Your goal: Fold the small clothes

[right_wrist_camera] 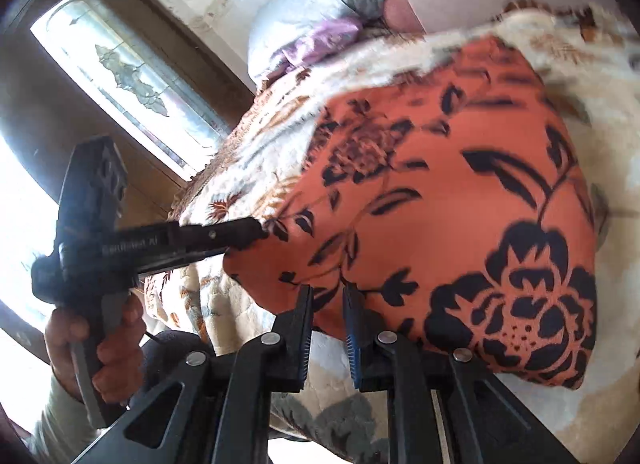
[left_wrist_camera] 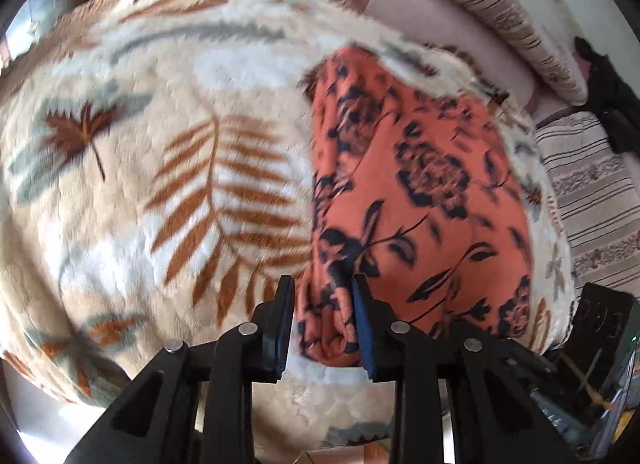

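Both tongs sit narrowly parted at the folded orange floral garment point(left_wrist_camera: 420, 184) on the leaf-print fleece blanket point(left_wrist_camera: 160, 144): left tongs point(left_wrist_camera: 322, 284) straddle its bunched corner, right tongs point(right_wrist_camera: 328, 292) its near edge.

You have one line of pale lettering, on the black body of the left claw point(right_wrist_camera: 256, 234) in the right wrist view, between its handle and its tips. It is too blurred to read. You get no other label, number or sign.
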The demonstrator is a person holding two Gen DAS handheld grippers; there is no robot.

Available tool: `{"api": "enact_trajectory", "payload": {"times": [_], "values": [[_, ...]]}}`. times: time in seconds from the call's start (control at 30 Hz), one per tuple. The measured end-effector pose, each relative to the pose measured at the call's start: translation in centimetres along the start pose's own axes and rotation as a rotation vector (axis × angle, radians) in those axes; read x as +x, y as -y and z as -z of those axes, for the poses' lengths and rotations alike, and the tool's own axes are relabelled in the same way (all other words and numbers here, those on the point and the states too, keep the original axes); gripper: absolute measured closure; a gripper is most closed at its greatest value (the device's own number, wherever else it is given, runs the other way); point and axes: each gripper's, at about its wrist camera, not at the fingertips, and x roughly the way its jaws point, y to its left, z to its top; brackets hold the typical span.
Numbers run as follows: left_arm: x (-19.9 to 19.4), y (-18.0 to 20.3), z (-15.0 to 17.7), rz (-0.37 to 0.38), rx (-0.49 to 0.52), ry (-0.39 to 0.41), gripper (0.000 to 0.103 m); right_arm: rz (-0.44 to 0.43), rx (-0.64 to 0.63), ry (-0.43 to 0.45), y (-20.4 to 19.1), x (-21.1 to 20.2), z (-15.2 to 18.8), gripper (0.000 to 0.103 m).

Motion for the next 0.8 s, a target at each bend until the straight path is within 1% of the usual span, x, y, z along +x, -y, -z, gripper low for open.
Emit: {"api": "enact_trajectory", "payload": {"times": [0.03,0.07,0.13,0.2,0.23,0.33,0.37,0.4,0.43,0.47,0.5,0.57,0.6,0.63,0.67,0.7,0.73,0.77,0.8], "values": [[0.3,-0.5,0.6,0.03,-0.025,0.012,0.069,-0.049,0.086,-0.015,1.5,0.1,0.2,0.086],[-0.2,-0.7,0.9,0.042,-0.03,0.03,0.069,-0.105,0.168,-0.019,2.9,0.0,0.4,0.086],[-1.3,-0.5,0.9,0.038,-0.037,0.048,0.069,-0.163,0.267,-0.025,4.7,-0.9,0.7,0.086],[-3.0,0.5,0.7,0.009,0.007,0.096,0.07,-0.194,0.307,-0.015,5.5,-2.4,0.7,0.086],[-3.9,1.0,0.6,0.008,0.028,0.126,0.07,-0.207,0.315,0.001,5.8,-3.4,0.6,0.084],[-5.8,2.9,-0.5,0.059,0.071,0.208,0.07,-0.21,0.345,0.073,7.3,-6.8,-0.1,0.083],[-5.7,3.7,-0.9,0.063,0.088,0.219,0.07,-0.191,0.353,0.098,8.0,-7.7,-0.5,0.077],[-5.5,4.5,-1.4,0.061,0.105,0.221,0.07,-0.165,0.364,0.12,8.9,-8.4,-1.0,0.055],[-5.0,5.1,-1.8,0.064,0.118,0.22,0.07,-0.134,0.386,0.136,9.8,-8.8,-1.4,0.037],[-4.4,5.7,-2.1,0.067,0.132,0.221,0.07,-0.108,0.419,0.151,10.8,-9.0,-1.9,0.013],[-3.6,6.1,-2.3,0.046,0.15,0.223,0.07,-0.101,0.449,0.171,11.7,-9.2,-2.3,0.013],[-1.2,6.4,-2.6,-0.033,0.152,0.181,0.07,-0.13,0.484,0.154,12.8,-8.5,-3.3,0.013],[-0.2,6.1,-2.5,-0.046,0.149,0.165,0.07,-0.176,0.496,0.13,13.1,-7.8,-3.8,0.013],[0.7,5.7,-2.2,-0.06,0.149,0.17,0.07,-0.215,0.505,0.101,13.4,-6.9,-4.2,0.013],[0.9,5.5,-2.0,-0.06,0.147,0.186,0.069,-0.21,0.516,0.086,13.7,-6.2,-4.5,0.013],[0.8,5.5,-1.7,-0.058,0.148,0.198,0.069,-0.201,0.511,0.069,13.9,-5.6,-4.9,0.015],[0.8,5.6,-1.5,-0.064,0.155,0.204,0.069,-0.218,0.495,0.042,13.9,-4.4,-5.2,0.02],[0.8,5.6,-1.4,-0.075,0.164,0.209,0.069,-0.231,0.487,0.026,14.0,-3.4,-5.4,0.056],[0.8,5.6,-1.3,-0.073,0.169,0.212,0.069,-0.211,0.489,0.009,13.9,-2.9,-5.3,0.062]]}}
